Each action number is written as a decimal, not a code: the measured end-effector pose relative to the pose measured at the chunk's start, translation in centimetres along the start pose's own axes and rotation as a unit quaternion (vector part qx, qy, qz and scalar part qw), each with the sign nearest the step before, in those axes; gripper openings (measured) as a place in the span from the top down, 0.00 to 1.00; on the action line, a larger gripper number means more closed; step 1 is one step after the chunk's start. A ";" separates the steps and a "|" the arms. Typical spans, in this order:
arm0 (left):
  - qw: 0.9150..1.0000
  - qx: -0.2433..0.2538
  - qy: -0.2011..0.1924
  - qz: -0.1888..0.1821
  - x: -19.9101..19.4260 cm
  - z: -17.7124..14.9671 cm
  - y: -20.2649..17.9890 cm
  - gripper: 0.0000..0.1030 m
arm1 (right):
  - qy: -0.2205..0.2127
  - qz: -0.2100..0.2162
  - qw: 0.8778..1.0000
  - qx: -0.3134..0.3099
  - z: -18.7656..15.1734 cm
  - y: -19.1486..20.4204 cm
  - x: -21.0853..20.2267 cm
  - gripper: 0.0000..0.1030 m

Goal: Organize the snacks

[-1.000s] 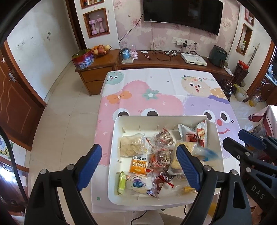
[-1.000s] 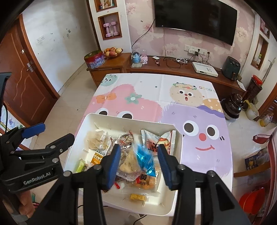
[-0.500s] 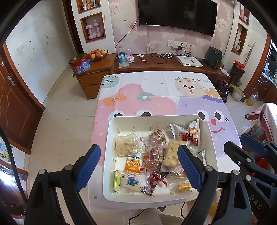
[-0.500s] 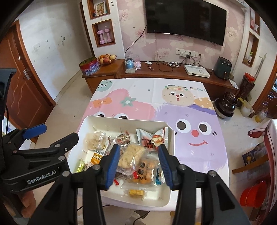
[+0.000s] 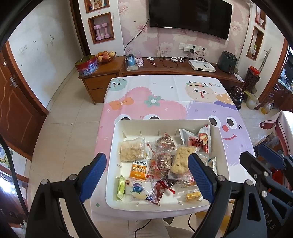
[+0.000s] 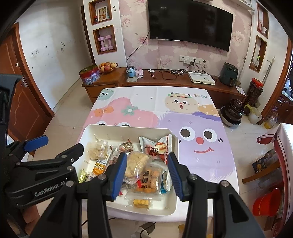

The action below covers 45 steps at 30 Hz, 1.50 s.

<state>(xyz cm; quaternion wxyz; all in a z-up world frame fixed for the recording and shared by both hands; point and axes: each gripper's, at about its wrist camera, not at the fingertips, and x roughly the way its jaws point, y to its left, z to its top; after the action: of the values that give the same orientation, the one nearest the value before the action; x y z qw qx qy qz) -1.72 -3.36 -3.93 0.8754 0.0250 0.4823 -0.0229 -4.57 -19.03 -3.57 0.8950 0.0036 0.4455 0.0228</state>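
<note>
My left claw and right claw both hang released above the white tray on the cartoon tablecloth, gripping nothing; the wrapped snacks lie heaped inside it.

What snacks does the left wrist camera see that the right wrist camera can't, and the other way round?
Only the left wrist view shows the blueberry-print packet whole at the near edge of the white tray; in the right view the gripper arms cover that spot. Only the right wrist view clearly shows the orange-ball snack bag and the red bucket on the floor. Both show the orange oats packet, the pale rice cracker, the red-and-white snack bag, the small yellow block, the cartoon tablecloth and the TV.
</note>
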 end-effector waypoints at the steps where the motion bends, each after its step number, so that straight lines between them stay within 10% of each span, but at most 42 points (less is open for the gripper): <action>1: 1.000 -0.001 0.000 0.000 0.0 -0.1 0.0 0.13 | 0.000 0.000 1.000 0.000 0.0 0.0 0.0 0.55; 45: 1.000 0.006 0.003 0.005 0.4 -0.5 -0.5 0.13 | 0.003 -0.013 1.000 0.014 -0.2 -1.2 0.0 0.55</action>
<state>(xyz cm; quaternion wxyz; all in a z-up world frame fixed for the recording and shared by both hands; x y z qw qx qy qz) -1.90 -3.83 -4.56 0.8737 0.0321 0.4849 -0.0214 -4.67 -20.22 -3.72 0.8939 0.0106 0.4481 0.0051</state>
